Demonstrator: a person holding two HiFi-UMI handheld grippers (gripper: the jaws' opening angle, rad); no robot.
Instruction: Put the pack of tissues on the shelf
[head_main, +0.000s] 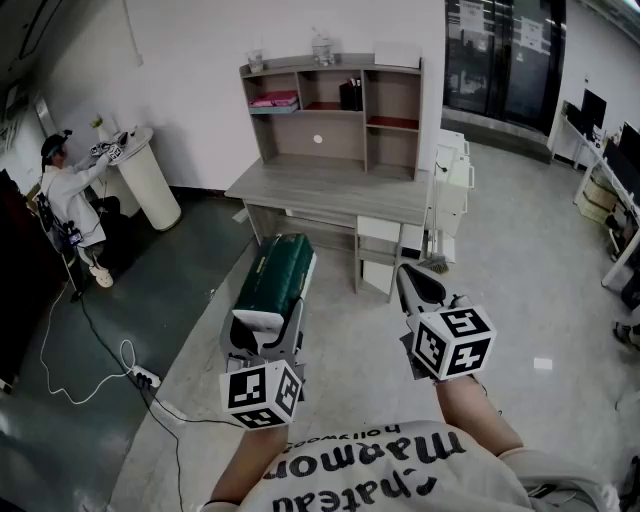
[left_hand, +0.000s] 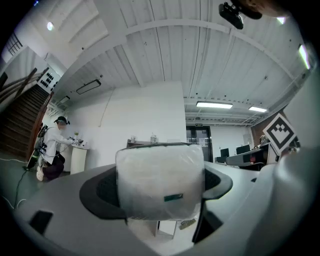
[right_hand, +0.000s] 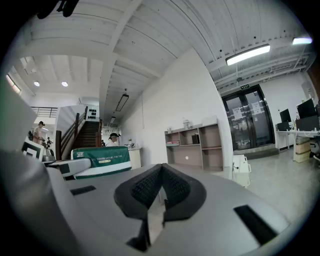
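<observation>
White walls and a grey floor (head_main: 520, 300) make up the room, with dark glass doors (head_main: 505, 60) at the far end. Against the wall stands a pale wooden desk (head_main: 330, 190), and on it sits the shelf (head_main: 335, 110), a hutch of open compartments. Something pink (head_main: 273, 100) lies in its upper left compartment and a dark item (head_main: 350, 95) stands in the middle one. A white cabinet (head_main: 452, 185) stands just beside the desk's right end. Off to the left, another person (head_main: 70, 195) in white works at a round white stand (head_main: 150, 175), and a power strip (head_main: 146, 377) lies on the floor with its cable trailing.

The left tongs (head_main: 265, 312) are spread wide and clamped on the pack of tissues (head_main: 272, 275), a green and white pack held by its near end. In the left gripper view its clear-wrapped white end fills the gap, with a dark pad (left_hand: 102, 192) pressed to each side. The pack is up off the floor, short of the desk and well apart from the shelf, its length pointing toward the desk.

The right tongs (head_main: 408, 278) are closed with nothing between them, held out level beside the pack.
</observation>
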